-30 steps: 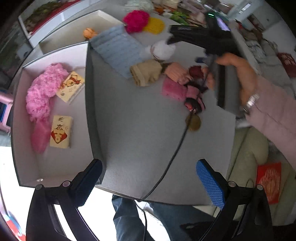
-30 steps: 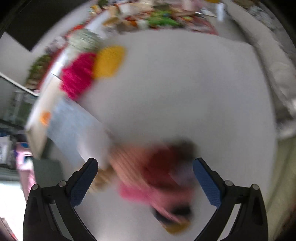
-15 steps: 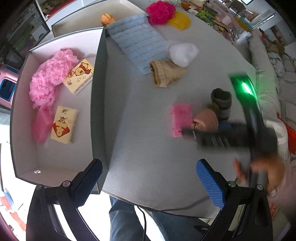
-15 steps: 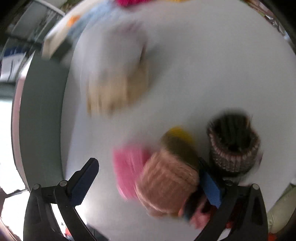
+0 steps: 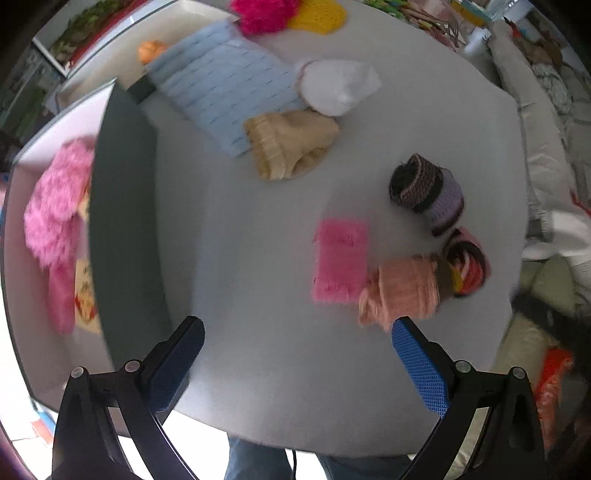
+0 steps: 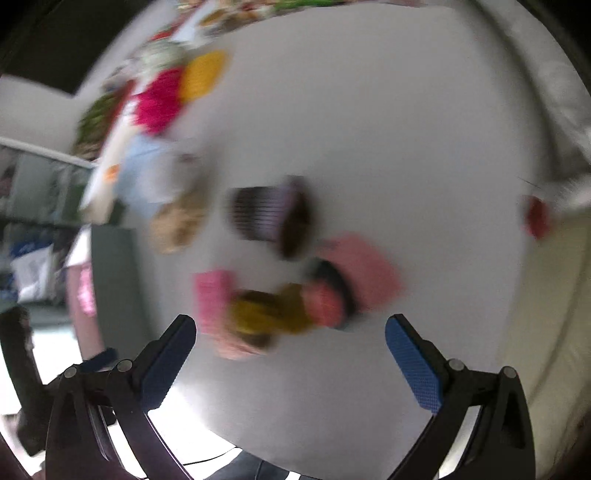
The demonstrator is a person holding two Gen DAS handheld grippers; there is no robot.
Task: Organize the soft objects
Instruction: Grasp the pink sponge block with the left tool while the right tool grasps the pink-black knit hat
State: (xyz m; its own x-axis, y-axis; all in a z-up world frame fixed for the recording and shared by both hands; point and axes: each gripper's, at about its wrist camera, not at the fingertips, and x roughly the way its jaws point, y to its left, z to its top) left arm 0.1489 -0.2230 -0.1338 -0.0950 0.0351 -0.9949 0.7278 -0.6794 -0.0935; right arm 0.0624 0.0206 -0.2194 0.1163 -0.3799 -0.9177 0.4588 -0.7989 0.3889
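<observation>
Grey tabletop [image 5: 258,236] fills the left wrist view, its near edge curving past 6 o'clock just beyond the left gripper [image 5: 297,350], whose jaws stand wide apart with nothing between them. Bare surface runs from the fingertips up toward the centre. At 9 o'clock a dark wall [image 5: 122,229] of the white bin [image 5: 22,280] borders the table; inside lie a fluffy pink piece [image 5: 55,206] and a printed packet [image 5: 85,306]. Toward 12 o'clock sit a light blue knit cloth [image 5: 225,96], a white soft piece [image 5: 336,86] touching it, and a beige knit [image 5: 291,144] just below both. At the far edge are a magenta pompom [image 5: 264,14] and a yellow knit round [image 5: 319,14]. At 3 o'clock stands a dark striped knit cup [image 5: 424,192]; below it, a pink flat pad [image 5: 341,266] touches a peach knit hat [image 5: 404,291], which lies just beyond the right fingertip, beside a striped multicolour knit [image 5: 469,266].

Heavy blur marks the right wrist view. The right gripper [image 6: 290,347] is likewise spread wide and empty. Between and just beyond its fingertips lie the pink pad [image 6: 212,295] and a mustard and peach clump [image 6: 269,314]; the striped cup [image 6: 269,214] sits at centre. Open table [image 6: 406,129] spreads toward 1 and 2 o'clock, up to the right edge.
</observation>
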